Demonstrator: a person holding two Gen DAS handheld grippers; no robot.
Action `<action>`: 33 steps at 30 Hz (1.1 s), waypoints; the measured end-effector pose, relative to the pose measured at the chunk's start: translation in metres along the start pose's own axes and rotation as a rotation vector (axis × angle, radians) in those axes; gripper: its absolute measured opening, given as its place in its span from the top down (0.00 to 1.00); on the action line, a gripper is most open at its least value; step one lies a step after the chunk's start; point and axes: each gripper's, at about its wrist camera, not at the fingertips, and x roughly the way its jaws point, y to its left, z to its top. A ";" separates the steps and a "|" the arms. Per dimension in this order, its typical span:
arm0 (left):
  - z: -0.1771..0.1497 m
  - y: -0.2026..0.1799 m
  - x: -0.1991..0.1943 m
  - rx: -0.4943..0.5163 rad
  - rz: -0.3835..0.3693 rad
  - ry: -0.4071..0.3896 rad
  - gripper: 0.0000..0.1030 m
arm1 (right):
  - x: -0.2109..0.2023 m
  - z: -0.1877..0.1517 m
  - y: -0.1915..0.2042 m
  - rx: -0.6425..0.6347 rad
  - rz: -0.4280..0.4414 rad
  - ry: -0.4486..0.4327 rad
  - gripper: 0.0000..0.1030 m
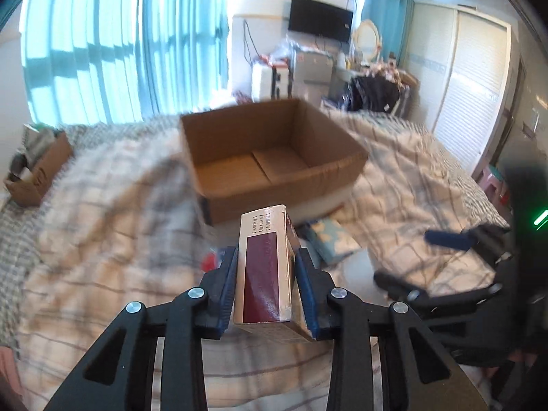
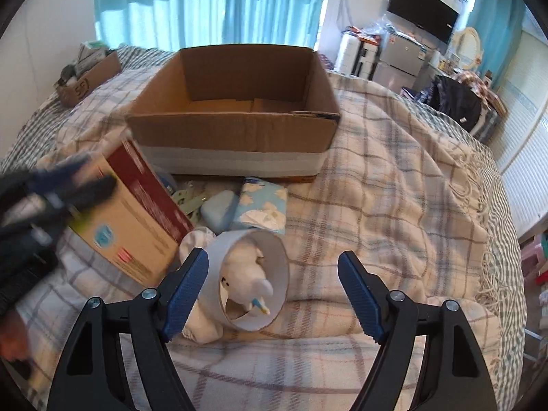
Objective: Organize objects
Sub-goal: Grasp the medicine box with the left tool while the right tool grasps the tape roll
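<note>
Lying across a bed, a plaid blanket [image 2: 394, 188] is carrying everything; the open cardboard box [image 2: 233, 130], taken here as the landmark, is sitting on it with its interior bare. Crowding the blanket just in front of the box's near wall are a cloud-print packet [image 2: 263, 203], a pale blue case [image 2: 219, 209] touching that packet's side, and some pale green clips [image 2: 186, 202] partly hidden. Nearer the camera than these, a white tube [image 2: 253, 281] is lying on its side with a white plush toy [image 2: 246, 274] filling its mouth. Well off to the box's left, a smaller cardboard box [image 2: 89, 80] is holding clutter too blurred to name.

The left gripper [image 1: 266, 275] is clamping a tan and maroon carton [image 1: 265, 274] between its blue pads, the carton's printed end pointing toward the landmark box and hanging above the blanket short of its near wall. In the right wrist view the same carton [image 2: 137, 212] is appearing left of the box's front corner, tilted and motion-blurred.

The right gripper [image 2: 274, 291] is standing with jaws wide, gripping nothing; its left pad is sitting just beside the tube.
</note>
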 end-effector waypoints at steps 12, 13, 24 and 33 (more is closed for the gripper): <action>-0.022 0.026 -0.025 -0.027 0.100 0.060 0.68 | 0.005 -0.009 0.023 -0.089 0.057 0.016 0.91; -0.024 0.024 -0.028 -0.026 0.104 0.066 0.69 | -0.003 -0.009 0.021 -0.082 0.063 -0.006 0.92; -0.012 -0.004 -0.083 -0.029 0.074 0.005 0.69 | -0.104 -0.013 -0.003 -0.014 0.177 -0.167 0.94; 0.062 -0.012 -0.113 -0.055 0.008 -0.107 0.69 | -0.180 0.030 -0.013 -0.096 0.181 -0.305 0.94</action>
